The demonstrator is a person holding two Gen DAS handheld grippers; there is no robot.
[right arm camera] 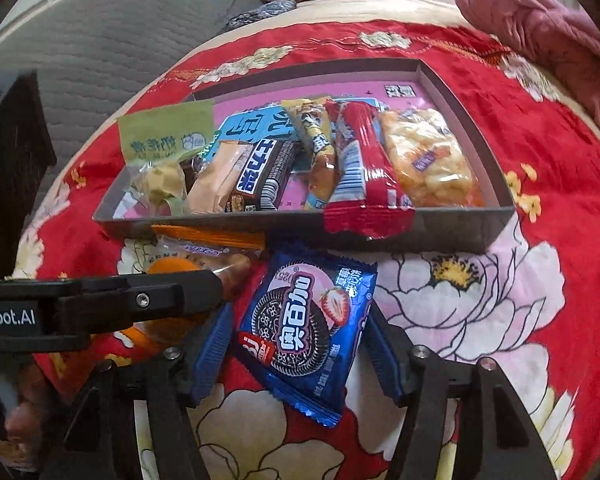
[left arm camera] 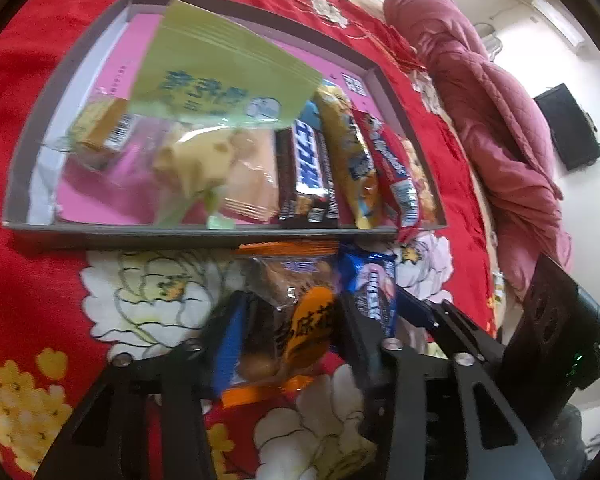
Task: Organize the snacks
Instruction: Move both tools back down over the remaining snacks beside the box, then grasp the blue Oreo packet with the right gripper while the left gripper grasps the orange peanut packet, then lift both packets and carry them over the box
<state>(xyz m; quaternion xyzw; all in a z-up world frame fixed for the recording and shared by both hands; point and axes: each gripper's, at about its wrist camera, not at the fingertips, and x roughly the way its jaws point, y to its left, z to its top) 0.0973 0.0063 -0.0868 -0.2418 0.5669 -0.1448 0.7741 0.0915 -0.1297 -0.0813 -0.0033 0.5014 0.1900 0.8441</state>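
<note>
Left hand-held gripper (left arm camera: 288,320) pinches the orange packet (left arm camera: 296,304); right hand-held gripper (right arm camera: 296,344), spread, straddles the blue cookie packet (right arm camera: 304,320). Close squarely, lift both over the box (right arm camera: 440,232) wall.

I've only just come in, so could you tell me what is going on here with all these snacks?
A person is sorting snacks into a shallow grey box on a red flowered bedspread, using a handheld gripper in each hand. The left gripper is closed around an orange-trimmed packet lying just in front of the box. The right gripper straddles a blue cookie packet beside it, pads not yet pressing. Several bars and bags already lie inside the box.
</note>
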